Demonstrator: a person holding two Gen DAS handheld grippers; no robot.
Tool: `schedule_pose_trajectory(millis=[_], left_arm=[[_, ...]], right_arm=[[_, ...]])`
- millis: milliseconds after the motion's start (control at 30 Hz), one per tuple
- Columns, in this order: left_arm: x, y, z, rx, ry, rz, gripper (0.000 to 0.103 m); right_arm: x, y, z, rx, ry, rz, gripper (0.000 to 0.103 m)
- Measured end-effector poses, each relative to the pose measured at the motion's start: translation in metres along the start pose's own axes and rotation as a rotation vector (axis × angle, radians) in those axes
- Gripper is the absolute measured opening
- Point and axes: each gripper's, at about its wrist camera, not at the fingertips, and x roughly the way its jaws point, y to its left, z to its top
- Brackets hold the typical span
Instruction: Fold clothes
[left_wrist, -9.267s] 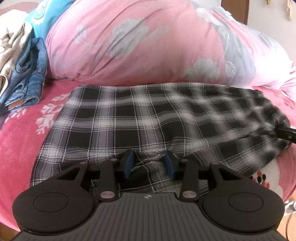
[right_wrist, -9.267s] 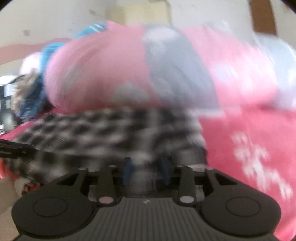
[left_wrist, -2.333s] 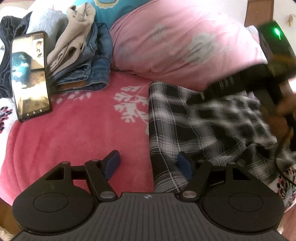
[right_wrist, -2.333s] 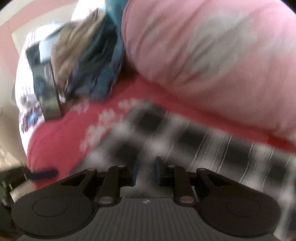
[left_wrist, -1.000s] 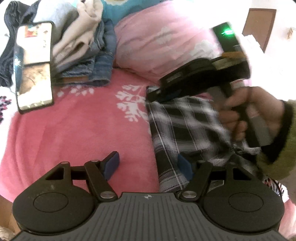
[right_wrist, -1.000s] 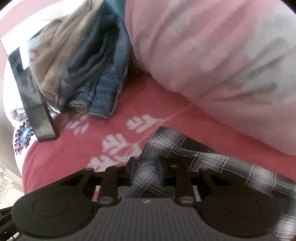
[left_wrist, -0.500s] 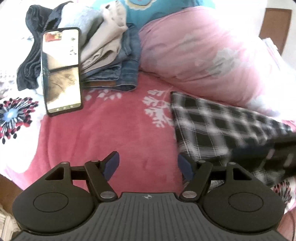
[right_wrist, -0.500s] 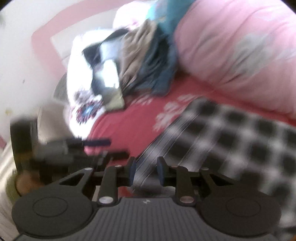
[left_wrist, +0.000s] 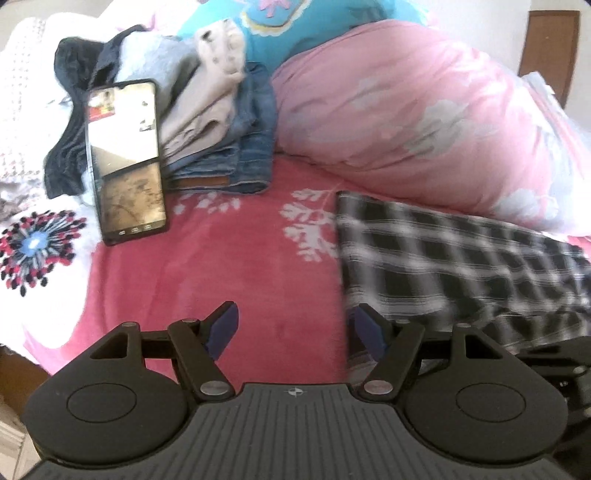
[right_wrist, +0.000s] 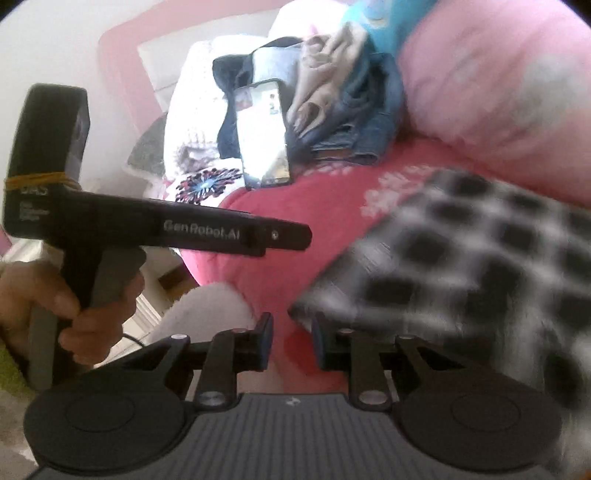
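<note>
Probably a bedroom: bed, pillow, folded clothes.

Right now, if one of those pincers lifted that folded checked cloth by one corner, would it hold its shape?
Probably not. The checked cloth lies flat and thin on the pink blanket, so it looks soft and floppy. Its folded layers would likely droop open. It seems light.

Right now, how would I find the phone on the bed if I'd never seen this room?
Start at the big pink pillow at the back of the red blanket. Look left to the folded clothes pile with jeans at the bottom. The phone leans against that pile's left side, and it is the only flat, shiny black thing there, its screen lit while everything around it is soft cloth.
</note>
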Motion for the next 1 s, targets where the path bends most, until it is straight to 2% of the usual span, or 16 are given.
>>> schedule_pose_trajectory(millis=[100, 200, 267, 367, 533, 733, 1000], left_arm=[[0.004, -0.018, -0.003, 0.047, 0.01, -0.032, 0.07], [0.013, -0.038, -0.006, 0.097, 0.037, -0.037, 0.07], [0.019, -0.048, -0.007, 0.128, 0.055, -0.019, 0.07], [0.028, -0.061, -0.01, 0.174, 0.082, 0.011, 0.071], [0.038, -0.07, -0.015, 0.196, 0.104, 0.058, 0.078], [0.035, -0.069, -0.012, 0.173, 0.111, 0.078, 0.078], [0.027, -0.09, 0.005, 0.198, 0.066, 0.075, 0.082]], right_arm=[[-0.036, -0.016, -0.007, 0.05, -0.078, -0.052, 0.024], [-0.067, -0.04, -0.008, 0.066, -0.137, -0.192, 0.024], [-0.077, -0.055, -0.009, 0.067, -0.151, -0.281, 0.024], [-0.078, -0.07, -0.02, 0.049, -0.159, -0.343, 0.024], [-0.052, -0.086, -0.048, 0.023, -0.119, -0.389, 0.023], [-0.056, -0.084, -0.046, 0.024, -0.124, -0.392, 0.023], [-0.054, -0.089, -0.046, 0.058, -0.128, -0.375, 0.024]])
